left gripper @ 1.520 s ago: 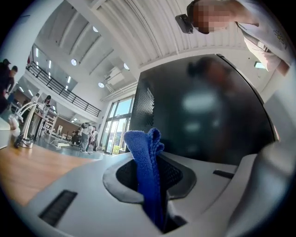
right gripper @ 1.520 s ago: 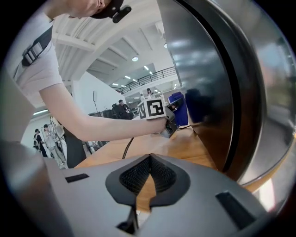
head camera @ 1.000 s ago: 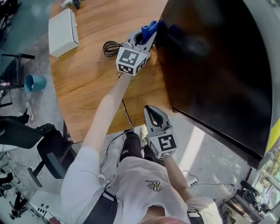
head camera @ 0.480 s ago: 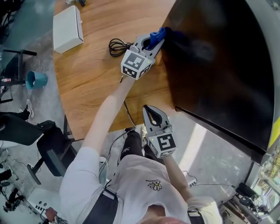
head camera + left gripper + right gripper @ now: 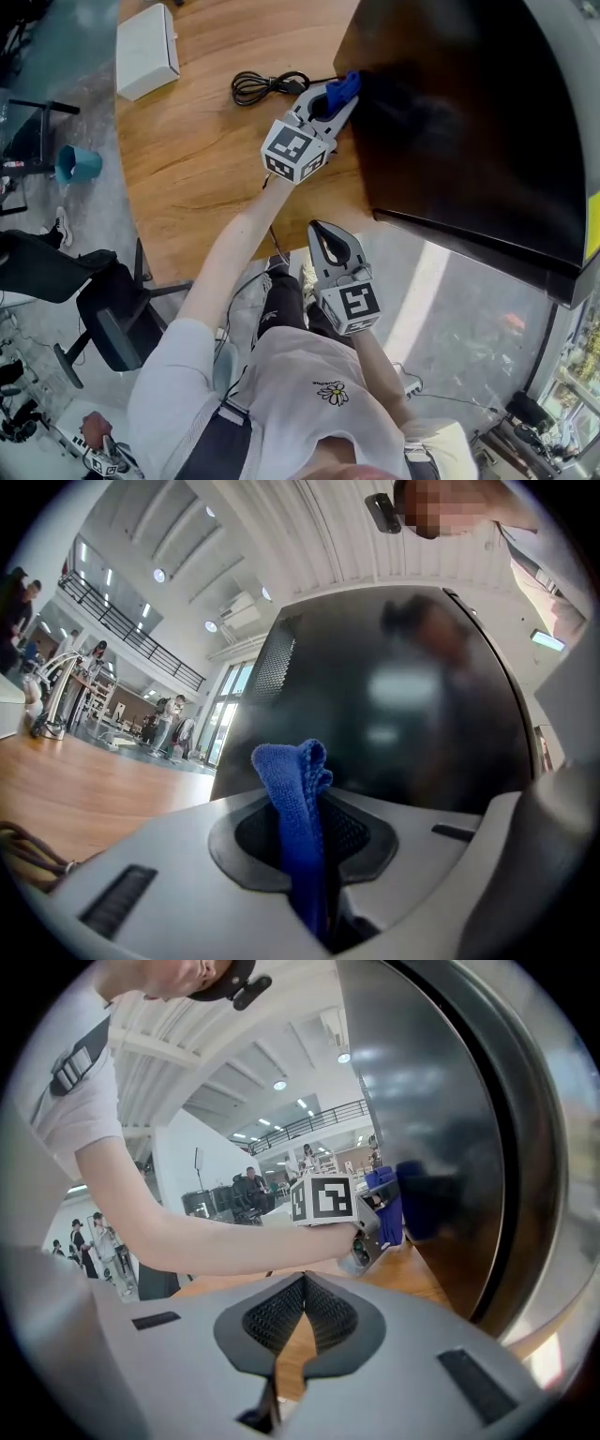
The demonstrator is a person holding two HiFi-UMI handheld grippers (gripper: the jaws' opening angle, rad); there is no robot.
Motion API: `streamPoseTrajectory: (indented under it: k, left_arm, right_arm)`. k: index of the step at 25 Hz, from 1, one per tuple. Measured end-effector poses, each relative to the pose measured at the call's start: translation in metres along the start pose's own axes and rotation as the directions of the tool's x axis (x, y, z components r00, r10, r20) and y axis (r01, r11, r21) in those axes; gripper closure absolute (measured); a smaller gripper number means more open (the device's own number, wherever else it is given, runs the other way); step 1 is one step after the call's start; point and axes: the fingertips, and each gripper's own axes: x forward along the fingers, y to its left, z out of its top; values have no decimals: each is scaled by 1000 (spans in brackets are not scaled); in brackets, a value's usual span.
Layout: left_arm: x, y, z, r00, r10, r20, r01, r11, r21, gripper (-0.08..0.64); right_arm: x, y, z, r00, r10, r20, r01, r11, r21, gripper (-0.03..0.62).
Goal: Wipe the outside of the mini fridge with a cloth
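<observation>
Left hand-held gripper (image 5: 335,97) reaches out over the table (image 5: 206,159), jaws clamped narrow on a blue cloth (image 5: 345,86). A folded tuft of cloth stands proud of the jaw tips, probably so that fabric and not plastic meets the surface. A coiled black cable (image 5: 267,86) lies on the wood just left of this gripper, apart from it and clear of the wiping area. The cloth tip sits against the left edge of the mini fridge (image 5: 469,122), on its glossy dark panel. A blue reflection lies right beside the cloth, so contact looks likely, though no view shows it beyond doubt. The fridge stands toward the right side of the table and its dark panel fills most of the left gripper view. Judgement: wiping is under way at one margin, with most of the panel to the right not yet reached from this position. Right hand-held gripper (image 5: 324,236) is held low off the table's near edge, over the floor and below the fridge's near corner. Its jaws are together with nothing between them. It seems parked there to stay out of the stroke, and free to steady the fridge if that shifts under pressure.
</observation>
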Motion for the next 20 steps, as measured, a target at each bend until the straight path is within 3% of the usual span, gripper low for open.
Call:
streamPoseTrajectory:
  k: [6, 15, 20]
  left_arm:
    - [-20, -42, -2, 999, -39, -23, 40, 998, 47, 495]
    - [-52, -102, -21, 998, -43, -34, 44, 999, 9, 495]
    - [-65, -134, -28, 999, -40, -37, 41, 999, 27, 495]
  right_arm:
    - [-22, 15, -8, 1000, 23, 14, -23, 1000, -9, 580]
    - [-56, 33, -21, 998, 57, 33, -55, 998, -39, 580]
    - [-81, 37, -31, 997, 71, 40, -68, 996, -58, 580]
